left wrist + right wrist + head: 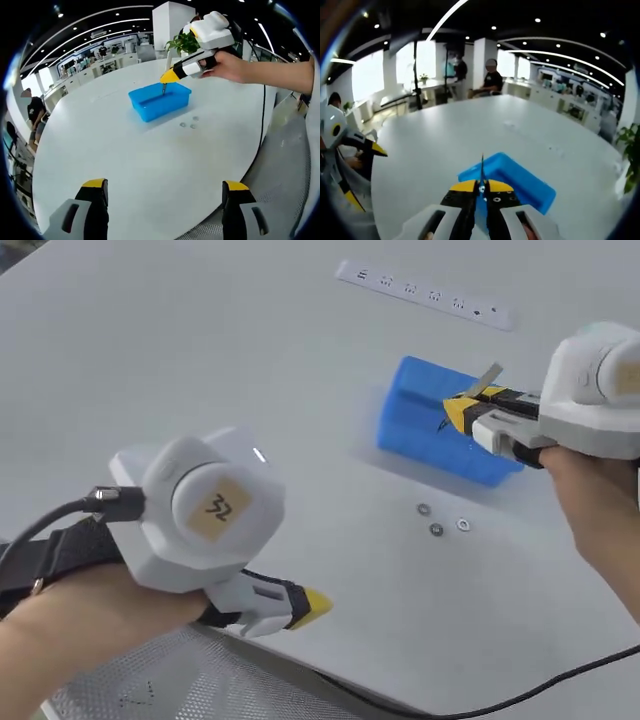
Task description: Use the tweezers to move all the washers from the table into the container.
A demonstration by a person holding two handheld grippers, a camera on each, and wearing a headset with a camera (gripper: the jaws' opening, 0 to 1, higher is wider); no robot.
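Three small washers point(436, 529) lie close together on the white table point(200, 360), just in front of a blue container point(420, 405). The same washers point(193, 126) and container point(160, 101) show in the left gripper view. My right gripper point(455, 410) hovers over the container, shut on the tweezers point(487, 378). The tweezers' thin tips point(482, 167) point down over the blue container point(525, 187), between the jaws of the right gripper point(481, 187). Whether the tips hold a washer I cannot tell. My left gripper point(305, 608) is open point(165, 186) at the table's near edge, holding nothing.
A white power strip point(425, 292) lies at the far side of the table. A black cable point(520, 695) runs along the near right edge. A mesh seat point(170, 685) sits below the table edge. People stand far behind point(492, 77).
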